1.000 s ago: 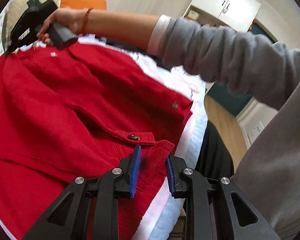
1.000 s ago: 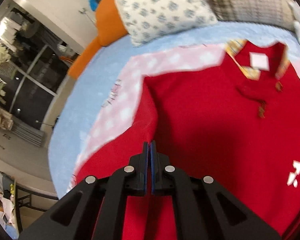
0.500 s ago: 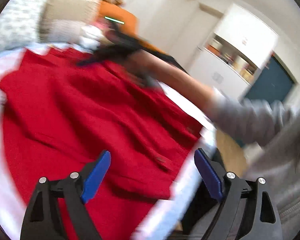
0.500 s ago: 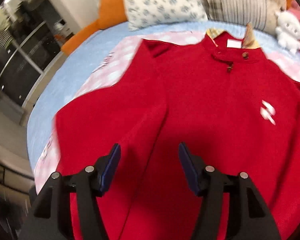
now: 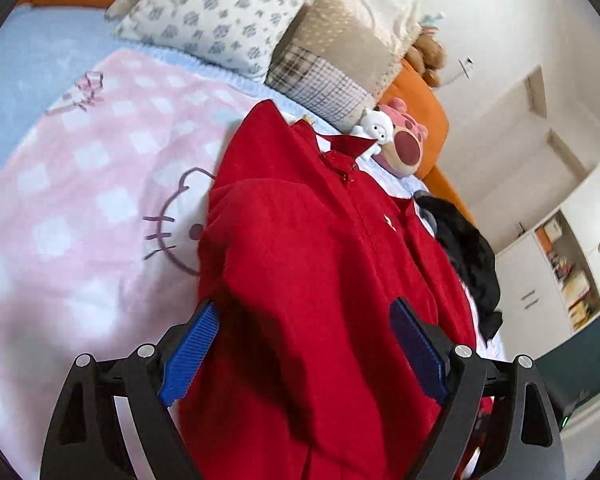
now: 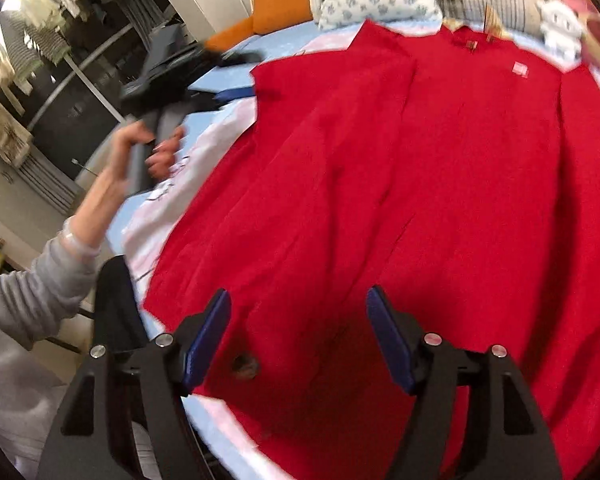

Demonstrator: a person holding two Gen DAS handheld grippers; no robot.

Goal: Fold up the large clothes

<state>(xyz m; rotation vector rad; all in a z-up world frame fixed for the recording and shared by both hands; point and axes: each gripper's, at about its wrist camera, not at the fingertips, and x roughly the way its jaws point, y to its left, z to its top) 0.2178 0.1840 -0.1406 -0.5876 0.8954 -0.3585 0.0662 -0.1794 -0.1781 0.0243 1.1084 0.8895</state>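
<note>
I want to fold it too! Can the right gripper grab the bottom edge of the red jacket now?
Probably yes. The right gripper hangs just above the red jacket near its hem, jaws opening, with nothing between them or in the way.

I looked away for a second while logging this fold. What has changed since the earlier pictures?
Both tools let go of the red garment: the left tool is open, the right tool is opening, nothing pinched in either. Both have swung to new views. The garment stays on the bed by the pillows.

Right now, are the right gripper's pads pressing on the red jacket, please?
Apart: the right wrist view shows the right gripper opening, its pads clear of the red jacket.
</note>
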